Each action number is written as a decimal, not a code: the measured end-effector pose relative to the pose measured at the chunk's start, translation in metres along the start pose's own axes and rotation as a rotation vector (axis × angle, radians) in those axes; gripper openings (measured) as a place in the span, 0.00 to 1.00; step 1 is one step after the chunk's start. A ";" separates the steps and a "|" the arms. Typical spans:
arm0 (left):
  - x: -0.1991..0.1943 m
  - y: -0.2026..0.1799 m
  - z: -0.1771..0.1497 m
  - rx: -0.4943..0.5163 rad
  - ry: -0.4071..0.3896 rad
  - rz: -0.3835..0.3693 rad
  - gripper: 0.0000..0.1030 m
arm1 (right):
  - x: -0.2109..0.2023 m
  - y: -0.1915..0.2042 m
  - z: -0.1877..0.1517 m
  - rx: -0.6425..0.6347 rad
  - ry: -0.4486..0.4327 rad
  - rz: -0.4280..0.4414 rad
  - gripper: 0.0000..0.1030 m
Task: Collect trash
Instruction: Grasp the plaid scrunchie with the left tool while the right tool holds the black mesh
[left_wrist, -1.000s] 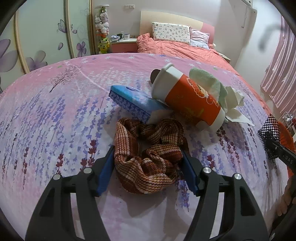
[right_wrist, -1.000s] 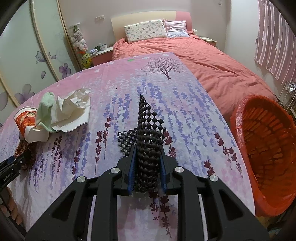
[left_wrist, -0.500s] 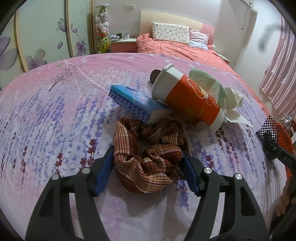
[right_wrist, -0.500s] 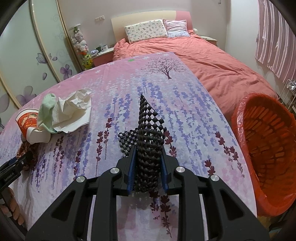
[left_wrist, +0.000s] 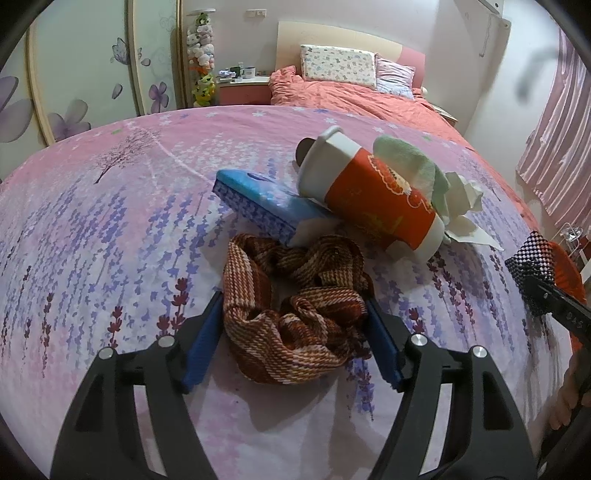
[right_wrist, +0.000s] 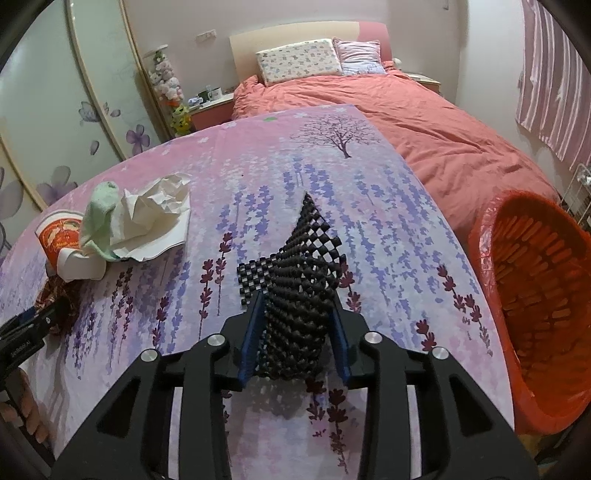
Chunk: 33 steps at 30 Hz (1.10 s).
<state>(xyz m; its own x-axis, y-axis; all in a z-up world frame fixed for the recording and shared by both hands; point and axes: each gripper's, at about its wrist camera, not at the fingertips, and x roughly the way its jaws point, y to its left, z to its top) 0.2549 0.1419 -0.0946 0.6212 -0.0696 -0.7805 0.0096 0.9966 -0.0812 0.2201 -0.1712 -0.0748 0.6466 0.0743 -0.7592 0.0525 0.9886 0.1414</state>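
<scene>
My left gripper (left_wrist: 293, 328) stands around a crumpled brown-and-white striped cloth (left_wrist: 291, 310) on the pink flowered tabletop; its blue pads touch both sides of the cloth. Behind it lie a blue box (left_wrist: 258, 203), a tipped red-and-white paper cup (left_wrist: 373, 199), a green rag (left_wrist: 410, 162) and crumpled white paper (left_wrist: 463, 199). My right gripper (right_wrist: 295, 332) is shut on a black mesh mat (right_wrist: 299, 266) held just above the table. An orange bin (right_wrist: 535, 314) stands off the table's right edge.
The cup (right_wrist: 59, 236), green rag (right_wrist: 99, 210) and white paper (right_wrist: 155, 218) show at left in the right wrist view. A bed with a coral quilt (right_wrist: 406, 122) lies beyond the table. Wardrobe doors (left_wrist: 74, 74) stand at the left.
Both grippers have barely moved. The left pads have stayed at the striped cloth's sides, and the right gripper has kept hold of the mesh mat.
</scene>
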 end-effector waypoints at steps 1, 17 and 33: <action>0.001 0.001 0.000 0.000 0.000 -0.002 0.68 | -0.001 0.002 0.000 -0.003 -0.001 -0.004 0.35; -0.005 -0.021 -0.002 0.079 -0.017 0.012 0.36 | -0.012 0.003 -0.010 -0.005 -0.006 0.041 0.17; -0.100 -0.026 -0.004 0.091 -0.180 -0.045 0.34 | -0.079 -0.010 -0.008 -0.014 -0.145 0.053 0.17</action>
<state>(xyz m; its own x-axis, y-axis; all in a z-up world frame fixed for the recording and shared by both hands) 0.1893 0.1231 -0.0168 0.7484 -0.1132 -0.6535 0.1057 0.9931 -0.0510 0.1619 -0.1862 -0.0215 0.7513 0.1072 -0.6512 0.0056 0.9856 0.1687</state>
